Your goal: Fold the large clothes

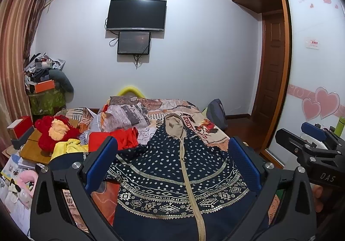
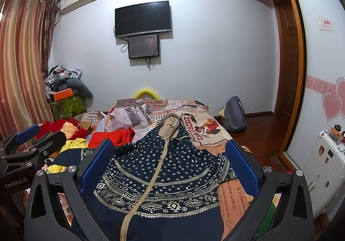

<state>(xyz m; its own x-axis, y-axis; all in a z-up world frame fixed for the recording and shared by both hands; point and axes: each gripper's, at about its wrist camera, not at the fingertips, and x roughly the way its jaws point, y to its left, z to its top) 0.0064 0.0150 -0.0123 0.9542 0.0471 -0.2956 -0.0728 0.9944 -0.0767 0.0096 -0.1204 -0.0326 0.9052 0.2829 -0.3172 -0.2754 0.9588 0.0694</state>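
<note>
A navy hooded jacket [image 1: 172, 167] with beige dots, patterned bands, a beige zipper and a beige-lined hood lies spread flat on the bed, hood pointing away; it also shows in the right wrist view [image 2: 163, 176]. My left gripper [image 1: 172, 161] is open and empty, hovering above the jacket's lower part. My right gripper [image 2: 170, 159] is open and empty too, above the same part, a little to the right. The right gripper also appears at the right edge of the left wrist view [image 1: 310, 144], and the left gripper at the left edge of the right wrist view [image 2: 32, 144].
The bed [image 2: 207, 131] has a printed cover. Red cloth [image 1: 123, 139], a yellow garment [image 1: 66, 148] and a red plush toy [image 1: 56, 133] lie at the jacket's left. A grey backpack [image 2: 235, 116] stands on the floor at right, a white suitcase [image 2: 325, 167] nearer.
</note>
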